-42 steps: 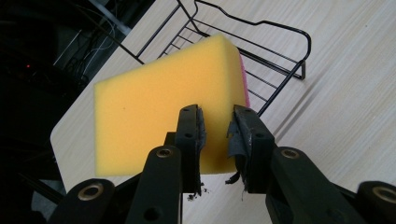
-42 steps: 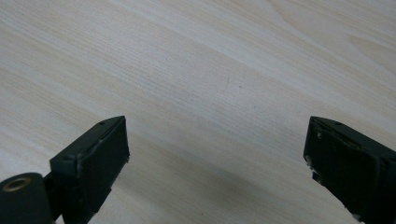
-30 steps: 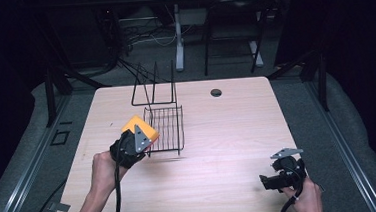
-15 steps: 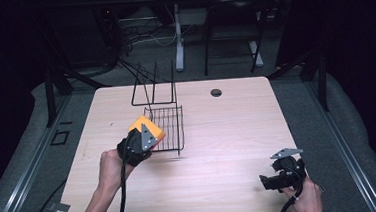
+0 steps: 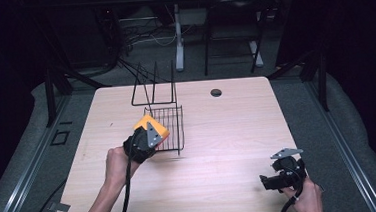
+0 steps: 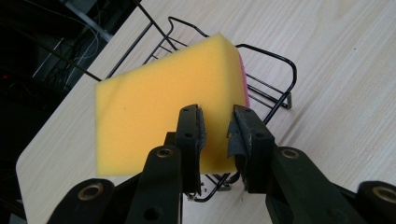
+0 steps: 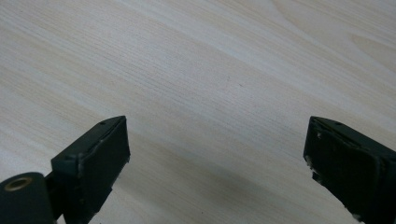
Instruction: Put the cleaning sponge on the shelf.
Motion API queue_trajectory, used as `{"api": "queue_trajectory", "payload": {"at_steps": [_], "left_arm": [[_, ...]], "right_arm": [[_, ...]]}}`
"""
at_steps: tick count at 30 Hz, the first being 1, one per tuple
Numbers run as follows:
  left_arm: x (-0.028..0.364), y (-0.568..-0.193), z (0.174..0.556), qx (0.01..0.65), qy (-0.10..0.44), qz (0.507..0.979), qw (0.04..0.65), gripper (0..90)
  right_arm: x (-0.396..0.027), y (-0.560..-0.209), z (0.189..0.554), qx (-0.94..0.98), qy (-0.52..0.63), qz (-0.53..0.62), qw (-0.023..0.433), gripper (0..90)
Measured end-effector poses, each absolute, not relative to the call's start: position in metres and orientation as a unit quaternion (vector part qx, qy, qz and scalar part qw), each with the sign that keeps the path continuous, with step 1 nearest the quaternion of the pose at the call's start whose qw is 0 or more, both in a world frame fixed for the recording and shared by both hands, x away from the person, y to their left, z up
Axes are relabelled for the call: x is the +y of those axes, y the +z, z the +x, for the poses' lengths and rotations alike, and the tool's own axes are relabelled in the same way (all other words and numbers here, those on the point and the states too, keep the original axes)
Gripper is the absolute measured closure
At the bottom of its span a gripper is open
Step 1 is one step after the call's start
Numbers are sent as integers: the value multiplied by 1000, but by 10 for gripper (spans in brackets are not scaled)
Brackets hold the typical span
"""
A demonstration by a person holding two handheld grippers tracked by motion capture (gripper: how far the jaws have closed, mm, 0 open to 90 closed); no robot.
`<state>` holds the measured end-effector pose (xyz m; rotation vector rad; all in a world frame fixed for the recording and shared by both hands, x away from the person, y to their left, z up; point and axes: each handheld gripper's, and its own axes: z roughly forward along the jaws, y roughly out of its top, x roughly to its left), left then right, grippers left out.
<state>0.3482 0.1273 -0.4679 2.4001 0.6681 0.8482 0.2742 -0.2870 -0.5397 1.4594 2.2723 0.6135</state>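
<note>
My left gripper (image 5: 148, 135) is shut on a yellow sponge (image 6: 163, 102) with a pink underside, pinching one corner between its pads (image 6: 198, 128). The sponge (image 5: 152, 127) hangs over the near left edge of a black wire basket (image 5: 170, 125), which lies on the wooden table (image 5: 218, 134). In the left gripper view the basket (image 6: 266, 74) shows behind and beneath the sponge. My right gripper (image 5: 269, 181) rests near the table's front right corner, its jaws wide apart over bare wood (image 7: 215, 154) with nothing between them.
A black wire rack (image 5: 153, 86) stands upright behind the basket at the table's far side. A round cable hole (image 5: 216, 92) sits near the far edge. Dark floor and metal frame legs surround the table.
My left gripper has carried the sponge to the right and slightly down, closer over the basket's edge. The right gripper has stayed where it was.
</note>
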Motion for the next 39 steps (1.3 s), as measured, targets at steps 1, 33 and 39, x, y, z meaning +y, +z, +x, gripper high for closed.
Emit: {"api": "queue_trajectory", "payload": {"at_steps": [1, 33, 39], "left_arm": [[126, -469, 349, 244, 312, 883, 252, 732], [111, -491, 373, 256, 294, 887, 249, 730], [105, -496, 377, 255, 292, 890, 241, 730]], "right_arm": [[-287, -540, 274, 806, 218, 518, 185, 67], [-286, -540, 274, 809, 213, 515, 187, 72], [-286, -540, 274, 810, 213, 514, 185, 72]]}}
